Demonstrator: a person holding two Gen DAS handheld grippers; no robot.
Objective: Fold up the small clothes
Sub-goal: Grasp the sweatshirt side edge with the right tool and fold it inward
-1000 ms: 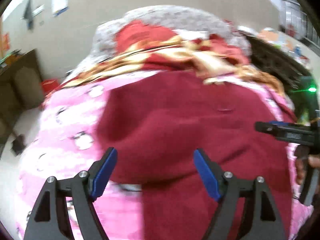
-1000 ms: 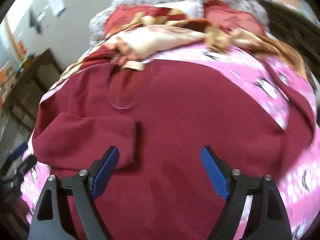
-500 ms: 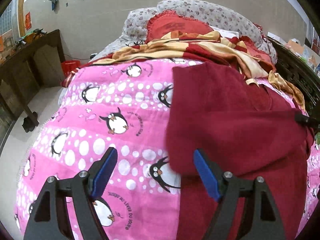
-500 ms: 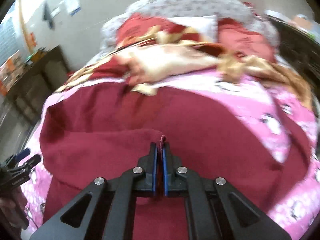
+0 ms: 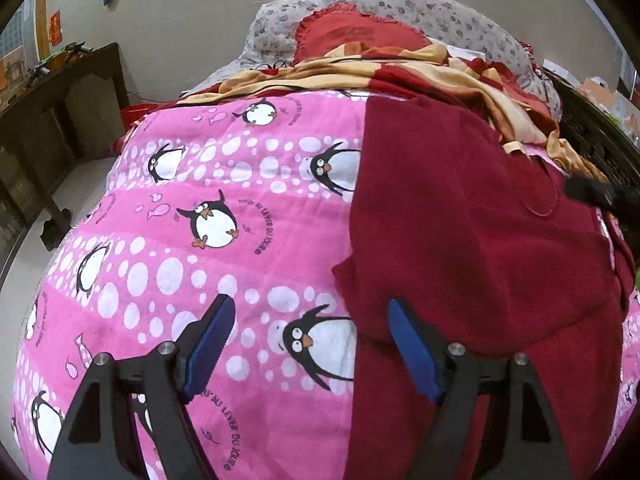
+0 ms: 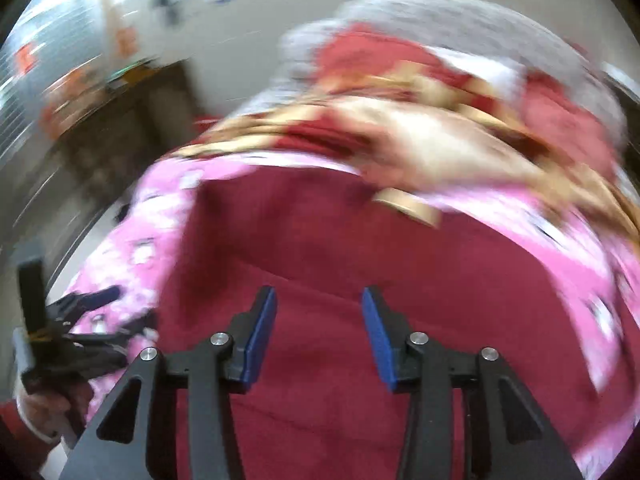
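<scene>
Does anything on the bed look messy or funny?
Yes. The red and yellow blanket lies crumpled in a heap by the pillows. The dark red garment is only half folded, with its edges uneven on the pink penguin blanket.

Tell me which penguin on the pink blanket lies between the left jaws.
It is the penguin at the bottom, beside the dark red garment, whose edge covers its right side. The other penguins lie farther up the pink blanket, outside the left gripper.
</scene>
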